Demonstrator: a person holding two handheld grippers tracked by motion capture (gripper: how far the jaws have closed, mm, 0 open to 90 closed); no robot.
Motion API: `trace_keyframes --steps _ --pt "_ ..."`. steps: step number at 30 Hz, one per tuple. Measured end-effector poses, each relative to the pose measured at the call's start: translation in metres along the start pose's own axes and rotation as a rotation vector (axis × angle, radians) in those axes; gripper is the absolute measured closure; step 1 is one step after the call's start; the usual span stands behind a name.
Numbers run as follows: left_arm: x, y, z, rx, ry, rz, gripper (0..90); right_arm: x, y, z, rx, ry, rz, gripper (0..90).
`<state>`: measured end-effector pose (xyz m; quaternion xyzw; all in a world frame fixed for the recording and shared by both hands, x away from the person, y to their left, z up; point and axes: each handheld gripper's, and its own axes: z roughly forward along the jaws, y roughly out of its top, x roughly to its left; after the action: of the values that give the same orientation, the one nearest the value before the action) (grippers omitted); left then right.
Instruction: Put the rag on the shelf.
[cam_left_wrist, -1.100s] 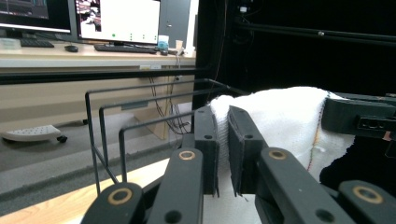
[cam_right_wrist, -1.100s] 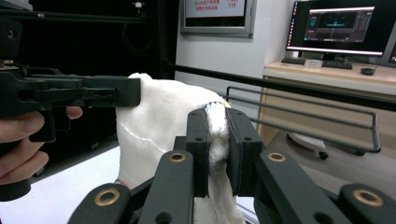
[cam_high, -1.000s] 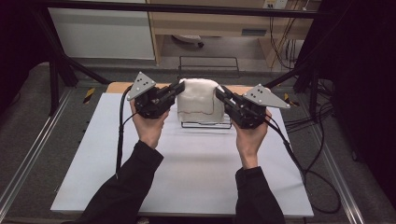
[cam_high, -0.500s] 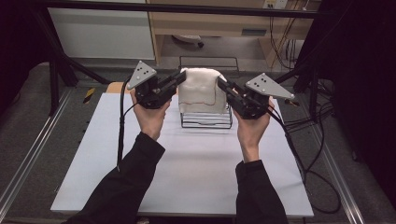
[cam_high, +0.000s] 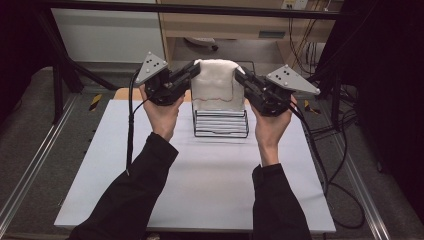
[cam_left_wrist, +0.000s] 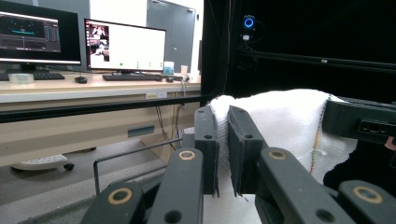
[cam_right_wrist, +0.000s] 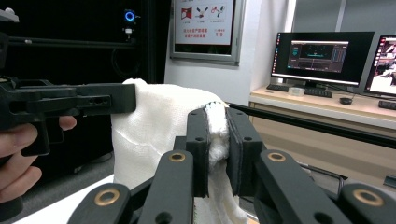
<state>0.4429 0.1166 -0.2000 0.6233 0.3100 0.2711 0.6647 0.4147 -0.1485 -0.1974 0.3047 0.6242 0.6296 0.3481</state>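
Near me the white table (cam_high: 200, 190) lies bare. Farther off, I hold the white towel (cam_high: 214, 82) above the wire rack (cam_high: 220, 122), left gripper (cam_high: 192, 70) and right gripper (cam_high: 241, 76) fingers clamped on its upper corners.

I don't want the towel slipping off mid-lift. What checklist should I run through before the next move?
1. Left tool shut on the white towel: ok.
2. Right tool shut on the towel's other top corner: ok.
3. Towel's bottom edge above the wire rack: ok.
4. Towel hanging level between both tools: ok.
5. Red-stitched hem free of the rack's wires: cannot tell.
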Motion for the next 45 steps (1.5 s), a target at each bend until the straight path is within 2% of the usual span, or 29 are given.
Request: trace_keyframes --steps 14,18,26,32,37,45 --pt "0.01 0.02 0.012 -0.017 0.012 -0.023 82.9 -0.007 0.015 0.016 -0.011 -0.012 0.002 80.7" --pt "0.012 0.025 0.016 -0.016 0.019 -0.013 83.0 -0.01 0.018 0.021 -0.014 -0.014 0.018 80.7" --pt "0.015 0.035 0.023 -0.02 0.029 -0.001 83.0 -0.016 0.029 0.03 -0.015 -0.027 0.008 80.7" --pt "0.02 0.038 0.03 -0.021 0.033 0.002 83.0 -0.022 0.031 0.037 -0.015 -0.032 0.014 80.6" --pt "0.024 0.039 0.037 -0.022 0.031 -0.011 82.9 -0.026 0.032 0.043 -0.014 -0.036 0.022 80.6" --pt "0.033 0.045 0.045 -0.011 0.05 -0.01 82.9 -0.032 0.034 0.056 -0.005 -0.039 0.021 80.6"
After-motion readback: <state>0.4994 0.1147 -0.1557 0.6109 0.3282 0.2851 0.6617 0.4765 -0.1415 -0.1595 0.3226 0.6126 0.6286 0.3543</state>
